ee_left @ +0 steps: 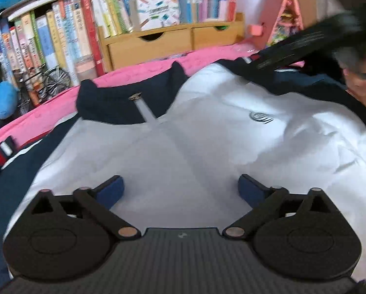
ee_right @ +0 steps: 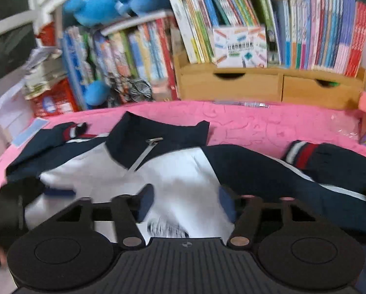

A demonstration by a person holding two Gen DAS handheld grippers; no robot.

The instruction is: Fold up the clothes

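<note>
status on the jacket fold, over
left gripper open, right gripper open, both empty. white and navy zip jacket spread front up on pink quilted cover. nothing in the way.

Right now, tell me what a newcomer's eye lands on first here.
The white-and-navy jacket spread front-up across the pink cover, zipped to its dark collar. Behind it stands a packed wall of books above a wooden drawer unit, with blue plush toys on the upper left shelf. Red, white and navy striped cuffs mark the sleeves lying at either side.
</note>
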